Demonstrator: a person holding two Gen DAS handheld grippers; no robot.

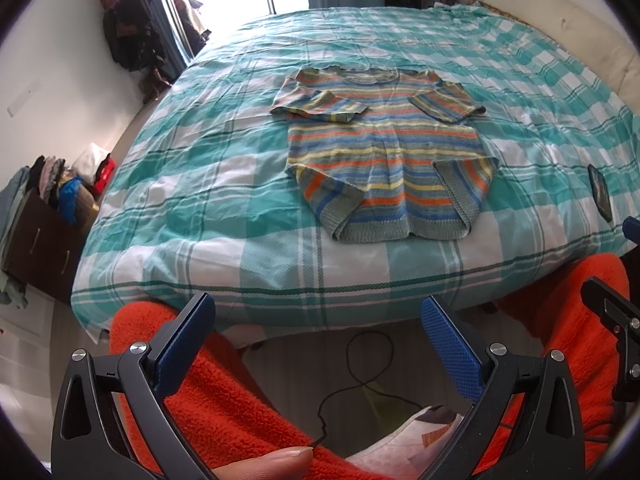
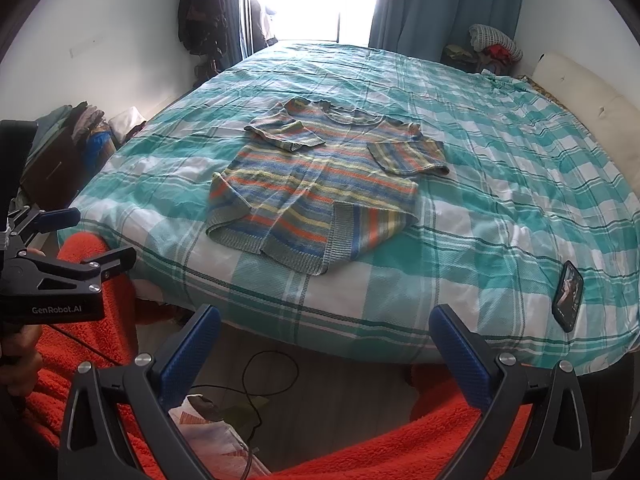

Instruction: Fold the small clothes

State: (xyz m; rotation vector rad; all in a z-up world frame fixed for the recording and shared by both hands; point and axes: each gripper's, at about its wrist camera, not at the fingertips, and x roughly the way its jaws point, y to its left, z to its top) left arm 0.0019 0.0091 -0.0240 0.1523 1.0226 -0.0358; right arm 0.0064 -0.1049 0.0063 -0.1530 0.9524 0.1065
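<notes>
Sweater (image 1: 386, 160): one striped knit, flat on the bed near the near edge, both sleeves laid inward across the chest, hem corners turned up; it looks part-folded.
Bed (image 1: 208, 184): teal check cover, giving a broad flat folding surface.
Phone (image 2: 568, 296): one, far right of the sweater, well apart from it.
Left tongs (image 1: 318, 344): wide open, holding nothing, hanging short of the bed.
Right tongs (image 2: 326, 354): wide open too, empty, likely ready to reach for the hem.
</notes>
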